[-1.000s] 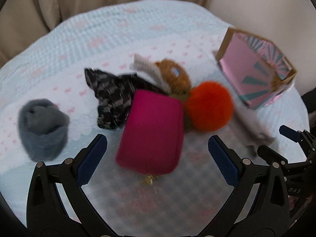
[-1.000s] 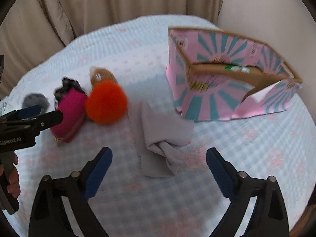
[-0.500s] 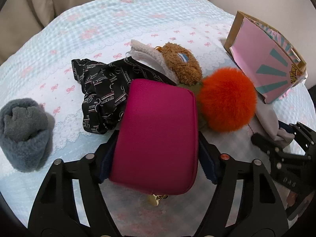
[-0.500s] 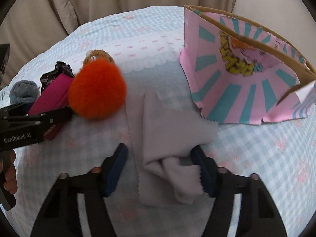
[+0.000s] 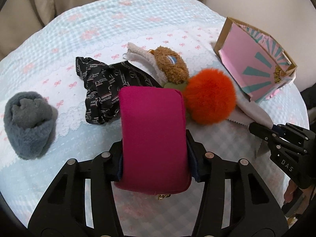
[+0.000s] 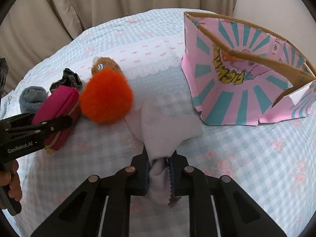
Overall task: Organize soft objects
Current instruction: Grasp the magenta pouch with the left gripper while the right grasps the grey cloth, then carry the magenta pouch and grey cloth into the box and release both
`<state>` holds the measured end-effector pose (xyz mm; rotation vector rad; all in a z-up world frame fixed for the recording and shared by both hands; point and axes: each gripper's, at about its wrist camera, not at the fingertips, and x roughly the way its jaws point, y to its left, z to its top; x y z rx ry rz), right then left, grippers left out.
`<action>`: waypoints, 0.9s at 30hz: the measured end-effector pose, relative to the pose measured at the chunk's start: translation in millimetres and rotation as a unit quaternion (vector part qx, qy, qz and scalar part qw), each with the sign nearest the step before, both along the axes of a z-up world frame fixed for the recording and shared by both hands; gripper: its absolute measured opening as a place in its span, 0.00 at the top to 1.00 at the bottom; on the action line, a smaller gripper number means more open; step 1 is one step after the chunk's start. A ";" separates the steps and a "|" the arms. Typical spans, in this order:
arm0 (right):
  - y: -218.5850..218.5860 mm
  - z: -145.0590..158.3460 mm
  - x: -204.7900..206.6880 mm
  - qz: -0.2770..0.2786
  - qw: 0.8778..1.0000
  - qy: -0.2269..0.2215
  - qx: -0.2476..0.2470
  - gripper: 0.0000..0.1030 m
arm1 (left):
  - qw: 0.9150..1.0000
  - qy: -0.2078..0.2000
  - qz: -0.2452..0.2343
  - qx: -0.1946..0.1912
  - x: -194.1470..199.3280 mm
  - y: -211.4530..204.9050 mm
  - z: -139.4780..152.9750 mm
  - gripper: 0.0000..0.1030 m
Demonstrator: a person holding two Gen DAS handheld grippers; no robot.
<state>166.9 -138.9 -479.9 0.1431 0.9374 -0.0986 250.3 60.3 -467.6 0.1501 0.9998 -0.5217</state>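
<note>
My left gripper (image 5: 155,158) is shut on a magenta zip pouch (image 5: 153,138), which also shows in the right wrist view (image 6: 57,112). My right gripper (image 6: 159,174) is shut on a pale lilac cloth (image 6: 167,130), seen at the right in the left wrist view (image 5: 254,112). An orange pompom (image 5: 210,100) (image 6: 106,96) lies between the pouch and the cloth. A pink and teal paper bag (image 6: 243,79) (image 5: 254,67) lies open on its side beyond the cloth.
A brown plush toy (image 5: 171,67), a black printed cloth (image 5: 104,90) and a rolled grey fleece (image 5: 29,122) lie on the blue checked bedspread (image 5: 118,19). Beige curtains (image 6: 118,4) hang behind. The right gripper's body (image 5: 286,148) is near the bed's right edge.
Both grippers moved forward and shut: the left closed on the magenta pouch, the right closed on the lilac cloth, which is now bunched between its jaws.
</note>
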 end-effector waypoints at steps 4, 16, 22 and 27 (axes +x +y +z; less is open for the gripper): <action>0.3 11.3 -1.6 0.000 1.000 -0.007 0.005 0.86 | 1.000 -0.003 0.006 -0.007 -5.4 4.9 10.4 0.57; 8.3 94.9 -11.5 0.002 0.999 -0.043 0.015 0.86 | 0.999 -0.023 0.030 -0.032 -27.4 18.2 104.7 0.58; 10.1 166.9 -20.1 0.006 0.997 -0.077 0.012 0.86 | 0.996 -0.063 0.038 -0.047 -37.2 17.0 186.1 0.58; -0.7 224.8 -28.1 0.003 0.995 -0.099 0.008 0.86 | 0.993 -0.084 0.047 -0.062 -38.9 7.1 241.5 0.58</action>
